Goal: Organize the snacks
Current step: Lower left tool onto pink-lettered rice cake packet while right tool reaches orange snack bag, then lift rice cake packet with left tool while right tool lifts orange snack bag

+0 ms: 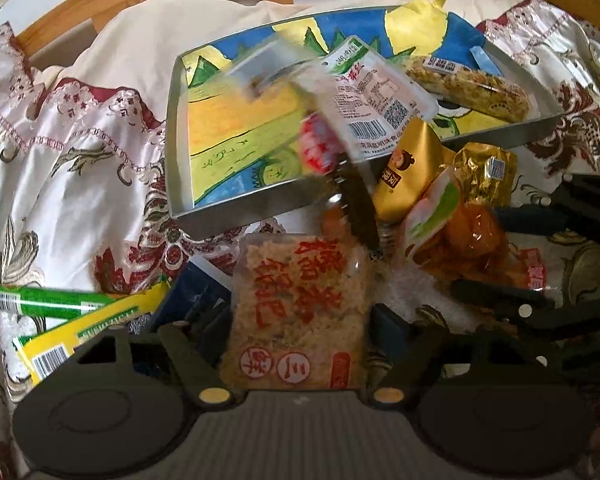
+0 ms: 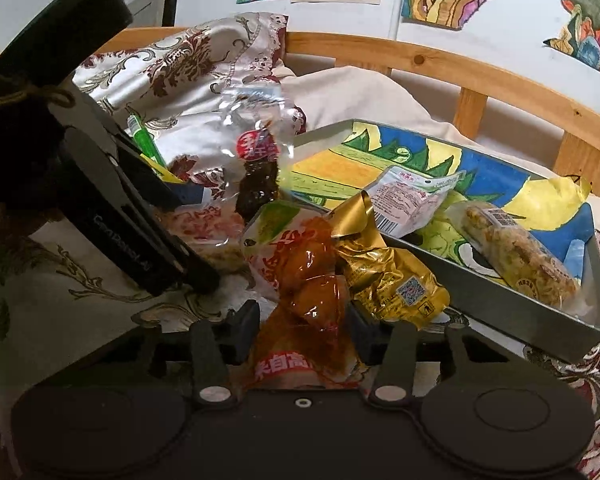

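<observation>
1. Left wrist view: left tongs [image 1: 300, 316] clenched on a rice-cake packet [image 1: 296, 312] with red lettering, low over the patterned bedspread [image 1: 80, 168], just before the grey tray [image 1: 220, 216].
2. Right tongs [image 2: 304, 332] grasp an orange snack bag [image 2: 308, 292] beside a gold packet [image 2: 392, 280].
3. A white packet [image 2: 412, 196] and a grain bar [image 2: 520, 256] lie in the tray.
</observation>
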Demonstrator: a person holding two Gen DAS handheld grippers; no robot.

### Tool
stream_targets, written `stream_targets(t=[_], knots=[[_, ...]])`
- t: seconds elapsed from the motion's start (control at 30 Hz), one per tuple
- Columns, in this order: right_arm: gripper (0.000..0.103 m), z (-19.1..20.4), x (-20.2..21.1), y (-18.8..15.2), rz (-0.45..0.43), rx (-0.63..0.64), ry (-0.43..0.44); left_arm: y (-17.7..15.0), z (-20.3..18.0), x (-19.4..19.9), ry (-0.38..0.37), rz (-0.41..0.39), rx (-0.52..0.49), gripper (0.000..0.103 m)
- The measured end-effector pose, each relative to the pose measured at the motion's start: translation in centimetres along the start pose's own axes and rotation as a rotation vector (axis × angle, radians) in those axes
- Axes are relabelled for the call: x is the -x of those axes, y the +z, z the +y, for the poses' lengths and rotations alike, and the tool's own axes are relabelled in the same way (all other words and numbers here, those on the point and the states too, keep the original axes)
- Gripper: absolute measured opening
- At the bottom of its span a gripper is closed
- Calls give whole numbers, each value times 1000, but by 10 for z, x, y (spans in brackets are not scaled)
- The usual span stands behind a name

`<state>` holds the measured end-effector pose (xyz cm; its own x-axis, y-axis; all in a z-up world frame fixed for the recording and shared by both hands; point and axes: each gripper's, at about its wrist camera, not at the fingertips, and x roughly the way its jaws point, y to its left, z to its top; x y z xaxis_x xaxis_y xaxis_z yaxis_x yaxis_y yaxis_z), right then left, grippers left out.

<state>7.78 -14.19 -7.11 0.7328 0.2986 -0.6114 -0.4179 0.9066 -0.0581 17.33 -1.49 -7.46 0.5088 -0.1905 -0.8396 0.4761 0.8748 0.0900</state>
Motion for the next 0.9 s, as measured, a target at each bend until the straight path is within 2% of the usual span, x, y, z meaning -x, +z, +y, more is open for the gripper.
stream_targets(t=[0.07, 0.1, 0.3, 0.43, 0.6, 0.9], knots=[[47, 1, 1, 1, 2, -1, -1, -1, 2, 3, -11, 1, 18, 76], [41, 1, 2, 1, 1, -3, -3, -2, 2, 4, -17, 4, 30, 76], [43, -5, 0, 2, 6, -34, -2, -1, 1, -1, -13, 25, 19, 79], [41, -14, -4, 4, 14, -69, 19, -1, -3, -3, 4, 24, -3, 77], [35, -6, -2, 4, 12, -13, 16, -4, -1, 0, 9, 7, 15, 75], [32, 1, 11, 5, -31, 40, -28, -8, -9, 17, 42, 24, 115, 74]])
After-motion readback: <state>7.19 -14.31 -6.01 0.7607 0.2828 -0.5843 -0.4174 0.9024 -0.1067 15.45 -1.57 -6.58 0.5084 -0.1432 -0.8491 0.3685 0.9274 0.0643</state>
